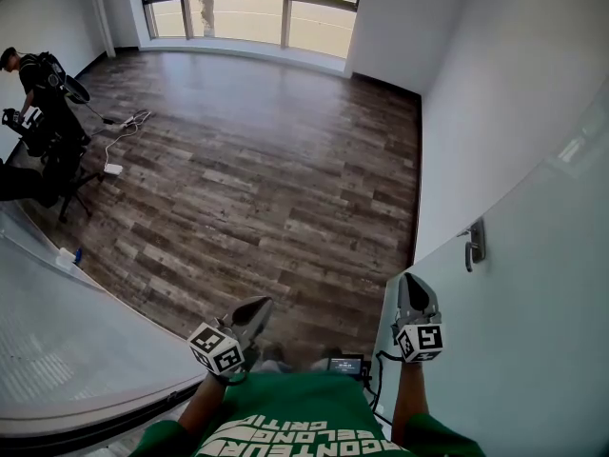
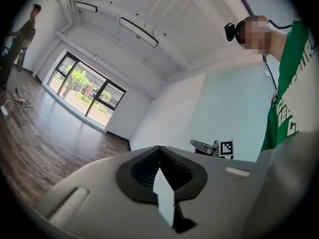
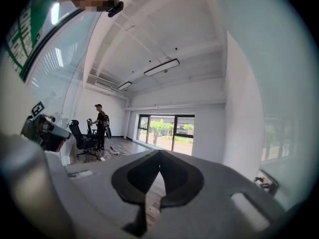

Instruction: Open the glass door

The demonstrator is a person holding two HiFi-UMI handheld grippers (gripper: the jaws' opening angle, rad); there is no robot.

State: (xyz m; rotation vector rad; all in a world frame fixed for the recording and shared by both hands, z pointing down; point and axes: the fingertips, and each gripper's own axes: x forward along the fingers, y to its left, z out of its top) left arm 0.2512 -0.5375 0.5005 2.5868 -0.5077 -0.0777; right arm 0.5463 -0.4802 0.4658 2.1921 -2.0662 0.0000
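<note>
The frosted glass door (image 1: 533, 284) stands along the right side of the head view, swung aside from the doorway, with its metal lever handle (image 1: 475, 244) on the near face. My right gripper (image 1: 411, 288) is held level just left of the door's edge, below the handle and not touching it; it is shut with nothing between the jaws (image 3: 158, 156). The handle (image 3: 266, 182) shows at the lower right of the right gripper view. My left gripper (image 1: 257, 307) points into the room, also shut and empty (image 2: 159, 148).
A wood-plank floor (image 1: 257, 188) stretches ahead to tall windows (image 1: 257, 8). A person (image 1: 43, 93) stands at the far left by an office chair (image 1: 57, 160), with cables (image 1: 124, 131) on the floor. A frosted glass partition (image 1: 76, 331) runs at lower left; a white wall (image 1: 457, 112) at right.
</note>
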